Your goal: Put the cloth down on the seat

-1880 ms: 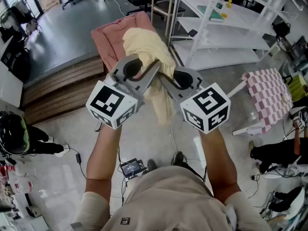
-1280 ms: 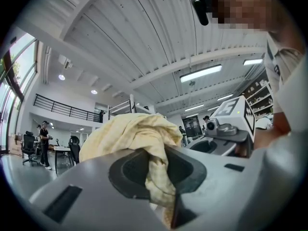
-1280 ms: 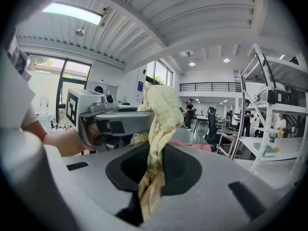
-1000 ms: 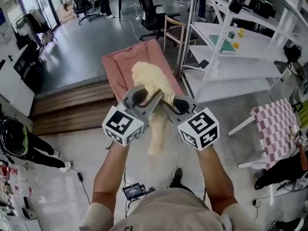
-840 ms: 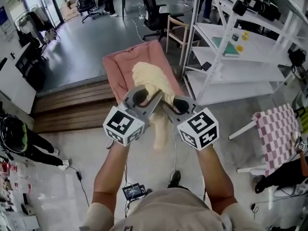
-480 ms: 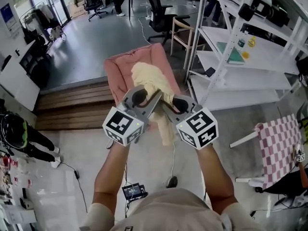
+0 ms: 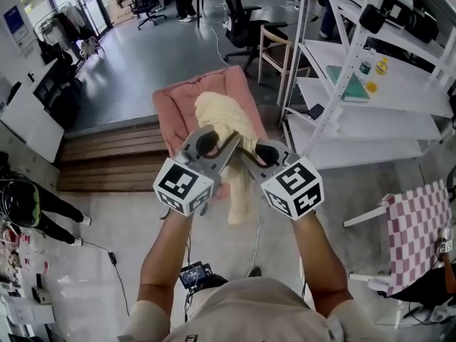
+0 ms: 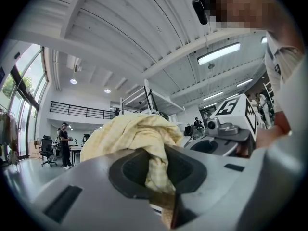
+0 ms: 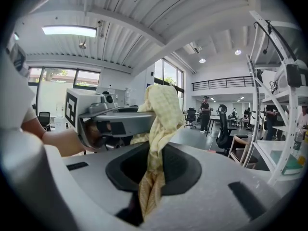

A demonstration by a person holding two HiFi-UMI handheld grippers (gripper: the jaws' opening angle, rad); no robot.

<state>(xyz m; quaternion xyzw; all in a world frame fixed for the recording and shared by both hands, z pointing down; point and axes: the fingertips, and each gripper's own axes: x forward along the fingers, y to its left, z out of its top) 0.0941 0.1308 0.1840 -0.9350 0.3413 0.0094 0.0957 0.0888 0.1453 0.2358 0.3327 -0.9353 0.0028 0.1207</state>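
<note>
as the left gripper (image 7: 225, 143) and right gripper (image 7: 246, 151) each clamp their fingers on the yellow cloth (image 7: 222, 120), it hangs in front of the pink seat (image 7: 178, 109) at 12 o'clock. a wooden step (image 7: 107, 161) lies at 9 o'clock, white shelving (image 7: 370, 116) at 2 o'clock.

No legible text or labels

The cloth (image 7: 221, 120) is soft woven fabric (matt, faintly checked). The left gripper (image 7: 229, 140) and right gripper (image 7: 248, 147) are smooth matt plastic. The seat (image 7: 174, 109) is matt fabric; left of it, wooden planks (image 7: 107, 166).
</note>
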